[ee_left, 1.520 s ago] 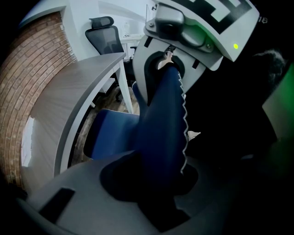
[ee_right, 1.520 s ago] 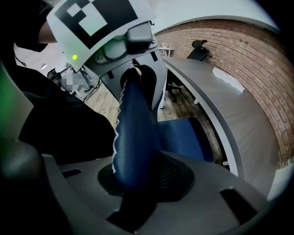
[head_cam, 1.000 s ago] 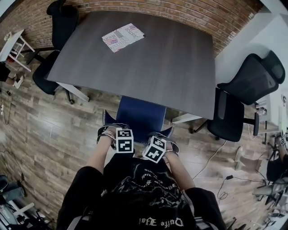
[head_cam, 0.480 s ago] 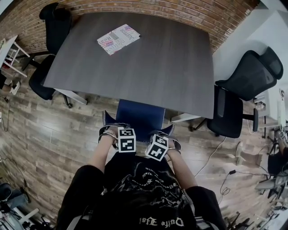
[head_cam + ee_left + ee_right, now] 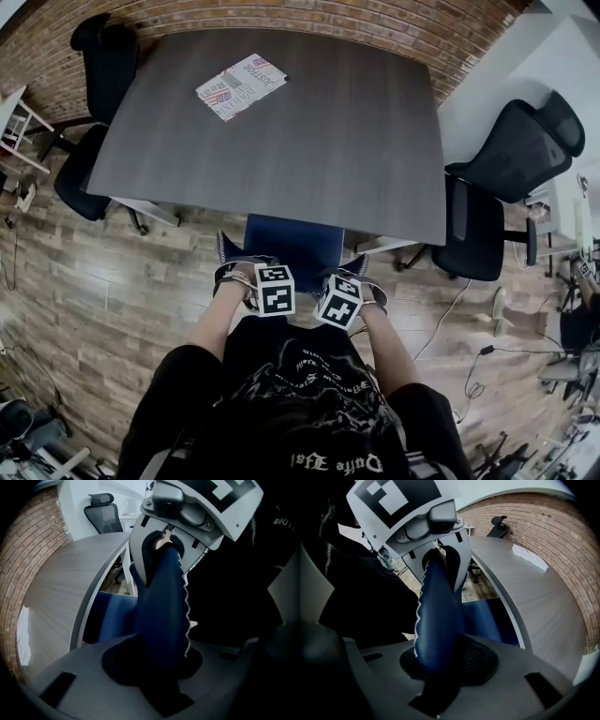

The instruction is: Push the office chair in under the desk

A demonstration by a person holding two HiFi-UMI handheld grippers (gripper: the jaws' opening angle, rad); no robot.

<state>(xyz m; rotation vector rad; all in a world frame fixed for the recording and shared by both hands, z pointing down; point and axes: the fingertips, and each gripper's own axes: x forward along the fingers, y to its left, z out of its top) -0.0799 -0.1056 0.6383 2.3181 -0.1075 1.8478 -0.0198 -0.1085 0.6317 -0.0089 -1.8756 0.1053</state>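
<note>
The blue office chair (image 5: 286, 246) stands at the near edge of the dark grey desk (image 5: 309, 131), its seat partly under the top. Both grippers hold the top edge of its backrest. In the head view my left gripper (image 5: 247, 275) is on the left part of the backrest and my right gripper (image 5: 360, 292) on the right part. In the left gripper view the blue backrest (image 5: 161, 606) runs between my left gripper's (image 5: 157, 665) jaws, shut on it. The right gripper view shows the same backrest (image 5: 436, 616) clamped in my right gripper (image 5: 440, 667).
A magazine (image 5: 241, 84) lies on the far left of the desk. A black chair (image 5: 94, 84) stands at the desk's left end, another black mesh chair (image 5: 506, 178) at its right end. A brick wall (image 5: 450, 37) runs behind. Cables (image 5: 469, 366) trail on the wood floor.
The chair and both grippers have moved a little toward the desk, and less of the blue seat shows in front of the desk edge. Both grips stay the same.
</note>
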